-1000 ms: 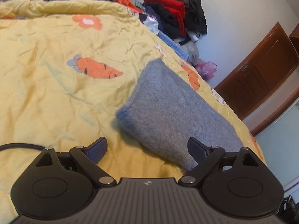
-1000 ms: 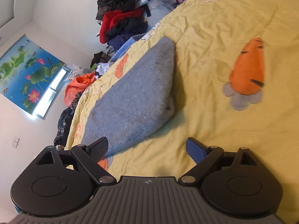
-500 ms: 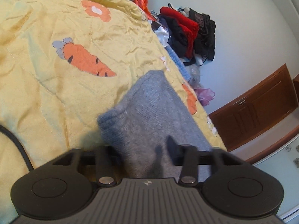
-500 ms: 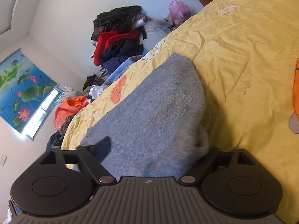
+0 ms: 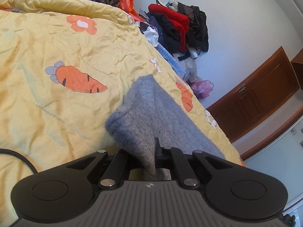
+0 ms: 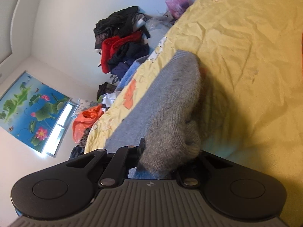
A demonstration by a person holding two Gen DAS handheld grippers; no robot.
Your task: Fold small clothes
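Note:
A folded grey knit garment [image 5: 151,109] lies on the yellow carrot-print bedspread [image 5: 47,43], near the bed's edge. My left gripper [image 5: 149,157] is shut on the garment's near corner, and the knit bunches up between its jaws. In the right wrist view the same grey garment [image 6: 170,102] runs away from the camera. My right gripper [image 6: 161,157] is shut on its other near corner, with a thick wad of knit pinched between the jaws. The fingertips of both grippers are buried in the fabric.
A heap of black, red and dark clothes [image 5: 178,24] lies against the white wall past the bed. An orange plastic bag [image 6: 85,121] and a purple bag [image 5: 202,89] sit nearby. A brown wooden door [image 5: 261,92] stands at the right. A black cable [image 5: 17,157] crosses the bedspread.
Both grippers moved in onto the grey garment's near corners and went from wide open to shut on the fabric. The corners now bunch up between the jaws.

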